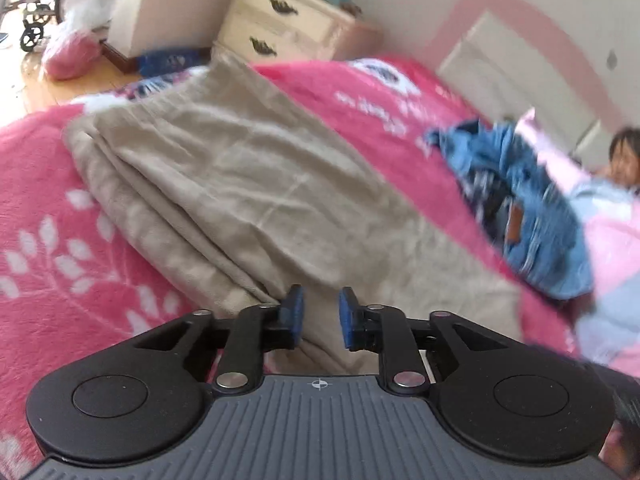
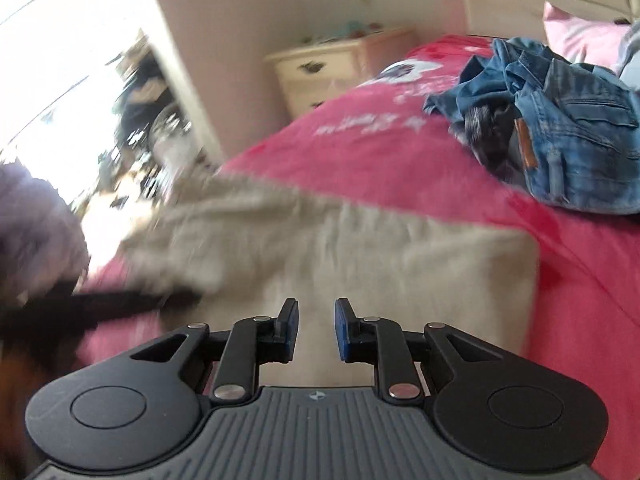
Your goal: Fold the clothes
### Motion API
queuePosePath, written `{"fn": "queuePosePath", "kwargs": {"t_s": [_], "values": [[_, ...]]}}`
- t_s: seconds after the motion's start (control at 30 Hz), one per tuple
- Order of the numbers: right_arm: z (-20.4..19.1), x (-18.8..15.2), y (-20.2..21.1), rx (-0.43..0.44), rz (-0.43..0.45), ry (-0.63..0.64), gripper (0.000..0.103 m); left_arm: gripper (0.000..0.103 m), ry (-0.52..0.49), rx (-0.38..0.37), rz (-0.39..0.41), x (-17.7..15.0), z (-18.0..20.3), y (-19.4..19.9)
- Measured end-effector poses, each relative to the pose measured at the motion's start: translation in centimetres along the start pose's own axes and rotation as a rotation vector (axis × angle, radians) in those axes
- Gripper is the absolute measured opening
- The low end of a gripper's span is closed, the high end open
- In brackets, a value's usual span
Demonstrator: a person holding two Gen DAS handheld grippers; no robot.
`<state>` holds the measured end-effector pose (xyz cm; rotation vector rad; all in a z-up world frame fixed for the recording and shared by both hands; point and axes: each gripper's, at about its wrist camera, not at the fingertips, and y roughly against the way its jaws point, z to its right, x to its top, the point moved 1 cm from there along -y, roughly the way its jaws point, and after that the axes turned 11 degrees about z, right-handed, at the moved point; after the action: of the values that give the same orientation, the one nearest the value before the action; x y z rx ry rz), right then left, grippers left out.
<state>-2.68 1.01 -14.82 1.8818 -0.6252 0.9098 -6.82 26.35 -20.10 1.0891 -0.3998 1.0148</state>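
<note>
Folded beige trousers (image 1: pixel 240 184) lying flat mid-bed; crumpled blue jeans (image 2: pixel 560 128) heaped nearer the headboard end, well apart.

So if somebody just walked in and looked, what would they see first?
Probably the big bright pink blanket covering the bed, with the beige garment lying folded across the middle of it. Next, the crumpled blue jeans heaped further up the bed near the pink pillow. Close up, both black tongs, the left and the right, hang open over the beige cloth, holding nothing.
</note>
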Motion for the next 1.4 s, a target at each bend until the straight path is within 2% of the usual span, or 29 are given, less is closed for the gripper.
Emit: {"fn": "queuePosePath", "kwargs": {"t_s": [0.07,0.17,0.23,0.3,0.4,0.5,0.67,0.8,0.93,1.0,1.13,1.27,1.4], "values": [[-0.1,1.2,-4.4,-0.025,0.002,-0.057,0.023,0.024,0.031,0.027,0.025,0.5,-0.5,1.3],[-0.5,1.8,-10.0,-0.058,-0.006,-0.084,0.023,0.04,0.07,0.099,0.057,0.9,-1.8,2.5],[-1.2,1.3,-12.6,-0.07,-0.025,-0.06,0.023,0.046,0.089,0.162,0.074,1.1,-2.9,3.0],[-2.3,0.0,-13.8,-0.076,-0.037,-0.008,0.024,0.05,0.118,0.216,0.09,1.1,-3.9,3.2],[-4.4,-2.1,-12.0,-0.073,-0.01,0.088,0.025,0.055,0.227,0.242,0.105,1.2,-5.8,2.7],[-5.2,-3.7,-10.0,-0.039,-0.032,0.092,0.025,0.06,0.388,0.206,0.103,1.3,-7.6,1.9],[-6.0,-5.6,-6.6,0.028,-0.086,0.062,0.025,0.066,0.533,0.152,0.129,1.2,-9.2,1.5],[-6.2,-5.8,-4.9,0.105,-0.131,0.066,0.025,0.066,0.598,0.101,0.154,1.5,-9.6,2.4],[-6.3,-4.7,-4.5,0.171,-0.194,0.105,0.025,0.067,0.597,0.079,0.173,2.0,-9.4,3.1],[-6.0,-3.6,-4.6,0.157,-0.177,0.1,0.025,0.069,0.573,0.076,0.166,2.1,-9.1,3.2],[-4.1,-2.2,-5.9,0.074,-0.143,0.058,0.025,0.076,0.514,0.063,0.141,2.0,-8.0,2.1],[-2.4,-2.1,-6.9,0.021,-0.15,0.02,0.025,0.079,0.595,-0.007,0.114,1.7,-8.3,0.4],[-1.3,-2.6,-7.0,0.009,-0.159,-0.006,0.025,0.079,0.671,0.04,0.099,1.0,-8.8,-0.9]]}}
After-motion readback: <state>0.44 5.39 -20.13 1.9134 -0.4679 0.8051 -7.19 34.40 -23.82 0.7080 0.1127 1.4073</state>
